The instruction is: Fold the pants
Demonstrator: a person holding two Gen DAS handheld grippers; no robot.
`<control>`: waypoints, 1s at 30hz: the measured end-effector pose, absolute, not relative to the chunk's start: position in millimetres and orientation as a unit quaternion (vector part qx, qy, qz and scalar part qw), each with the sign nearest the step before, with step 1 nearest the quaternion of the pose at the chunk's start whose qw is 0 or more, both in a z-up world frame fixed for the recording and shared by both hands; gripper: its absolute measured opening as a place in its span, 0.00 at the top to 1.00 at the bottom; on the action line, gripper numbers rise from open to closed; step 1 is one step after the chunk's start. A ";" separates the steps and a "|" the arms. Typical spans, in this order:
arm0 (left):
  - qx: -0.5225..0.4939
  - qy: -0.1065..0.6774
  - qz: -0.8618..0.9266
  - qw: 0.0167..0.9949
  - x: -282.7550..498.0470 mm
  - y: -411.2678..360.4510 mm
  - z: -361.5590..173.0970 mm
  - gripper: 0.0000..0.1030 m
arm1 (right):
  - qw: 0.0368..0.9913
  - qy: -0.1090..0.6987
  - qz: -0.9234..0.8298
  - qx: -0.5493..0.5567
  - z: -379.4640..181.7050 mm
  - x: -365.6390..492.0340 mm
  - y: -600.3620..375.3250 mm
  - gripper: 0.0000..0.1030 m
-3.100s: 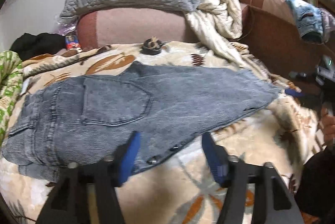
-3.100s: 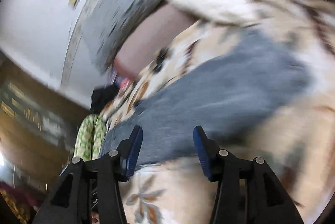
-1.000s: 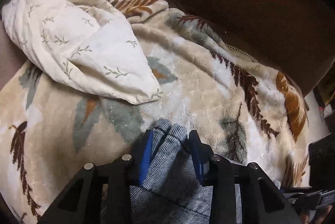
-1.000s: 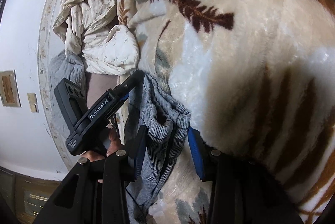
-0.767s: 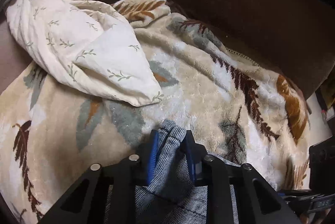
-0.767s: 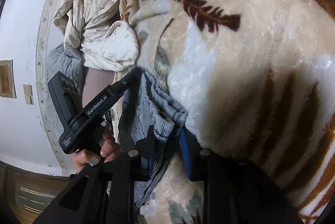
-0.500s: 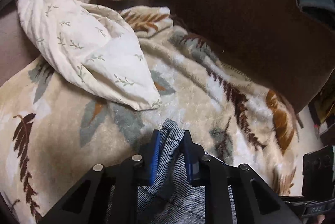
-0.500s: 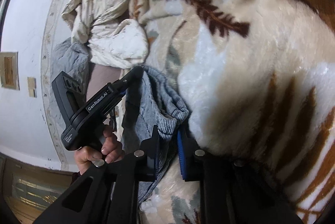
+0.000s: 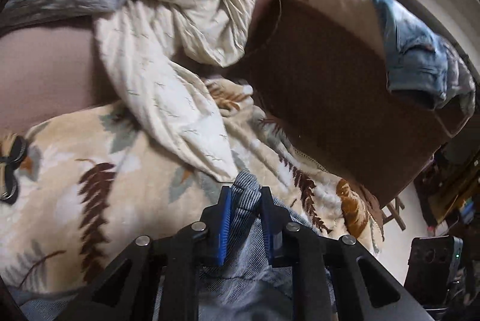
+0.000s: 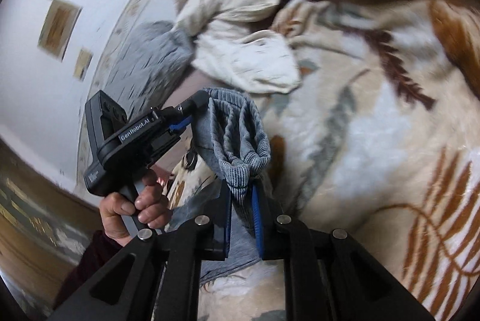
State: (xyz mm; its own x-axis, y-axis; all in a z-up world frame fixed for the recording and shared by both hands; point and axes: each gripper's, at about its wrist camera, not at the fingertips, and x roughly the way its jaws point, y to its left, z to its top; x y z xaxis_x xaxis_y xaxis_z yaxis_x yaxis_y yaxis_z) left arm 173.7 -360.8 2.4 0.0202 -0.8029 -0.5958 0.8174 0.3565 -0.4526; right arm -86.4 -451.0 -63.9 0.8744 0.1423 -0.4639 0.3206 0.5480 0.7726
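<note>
Both hand-held grippers, your left (image 9: 245, 226) and right (image 10: 242, 223), were clamped nearly closed on the hem of the grey ribbed denim pants (image 10: 237, 138), lifted off the cream leaf-print blanket (image 10: 375, 141). You had the fold under way; carrying the hem evenly toward the waistband looked next.

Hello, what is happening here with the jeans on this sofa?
A person is folding a pair of grey jeans on a leaf-patterned blanket over a sofa, with a hand-held gripper in each hand. The left gripper pinches one corner of the leg hem, and the right gripper pinches the other. The hem hangs between them, lifted off the blanket. A cream sheet lies crumpled behind.
</note>
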 end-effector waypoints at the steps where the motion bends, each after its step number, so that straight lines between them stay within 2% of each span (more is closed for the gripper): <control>1: 0.003 0.409 -0.564 0.717 176.7 -351.0 3.1 0.81 | 0.848 0.249 -0.046 0.465 -61.1 -83.1 -443.9 0.88; 2: -0.002 0.410 -0.561 0.719 180.1 -340.4 3.0 0.81 | 0.851 0.253 -0.039 0.458 -59.6 -80.6 -437.2 0.93; 14: -0.055 0.410 -0.555 0.722 199.0 -251.7 -15.4 0.82 | 0.874 0.316 0.008 0.369 -60.4 -40.1 -363.3 0.93; 30: -0.014 0.387 -0.583 0.714 179.8 -294.0 6.5 0.83 | 0.839 0.273 -0.117 0.455 -98.9 -45.8 -467.8 0.90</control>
